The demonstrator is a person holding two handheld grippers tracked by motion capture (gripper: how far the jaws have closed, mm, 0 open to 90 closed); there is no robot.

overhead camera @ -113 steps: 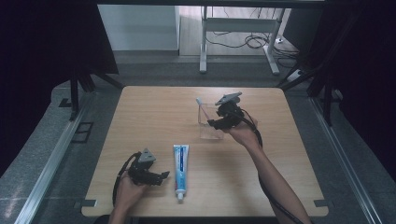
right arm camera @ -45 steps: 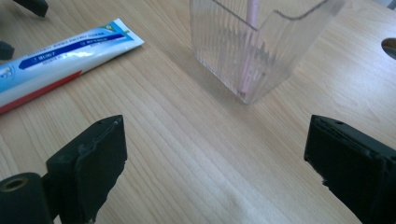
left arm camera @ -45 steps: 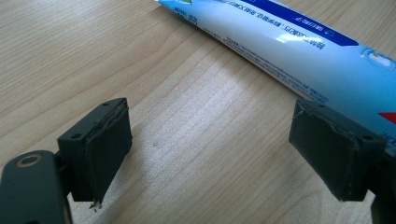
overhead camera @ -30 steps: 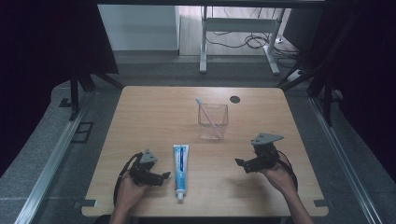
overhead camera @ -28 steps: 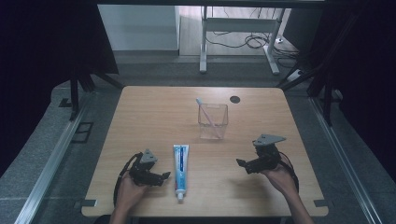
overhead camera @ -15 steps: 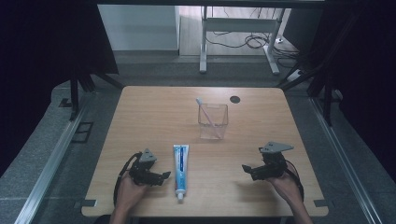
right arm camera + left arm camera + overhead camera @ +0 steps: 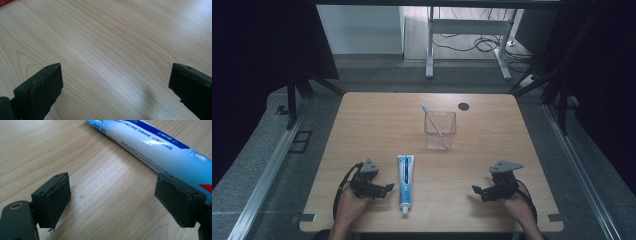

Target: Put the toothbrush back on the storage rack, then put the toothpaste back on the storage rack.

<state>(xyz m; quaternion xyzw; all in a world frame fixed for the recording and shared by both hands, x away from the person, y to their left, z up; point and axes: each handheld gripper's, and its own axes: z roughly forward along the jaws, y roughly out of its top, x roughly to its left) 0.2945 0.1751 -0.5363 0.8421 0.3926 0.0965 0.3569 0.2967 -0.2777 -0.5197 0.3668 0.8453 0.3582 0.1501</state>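
Left gripper (image 7: 381, 189): rested low on the wooden table (image 7: 377, 125), held in the person's left hand (image 7: 348, 206). Fingers (image 7: 53, 198) were spread wide and held nothing; bare wood lay between them in the left gripper view. Toothpaste tube (image 7: 405, 183): white and blue, lay flat on the table just beyond the left fingers, its lower body passing close behind the right-hand finger of that view; whether the finger touched it cannot be told. The tube's white cap (image 7: 404, 210) pointed toward the person's edge of the table.

Right gripper (image 7: 479, 191): rested low near the person's edge, held in the right hand (image 7: 521, 210). Fingers (image 7: 40, 88) were spread wide, empty, with plain wood grain between them.

Clear plastic cup (image 7: 441, 129): stood upright, well ahead of both pairs of fingers, farther out on the table. A toothbrush (image 7: 433, 120) leaned inside it, head up.

Round dark hole (image 7: 463, 106): in the table top beyond the cup.
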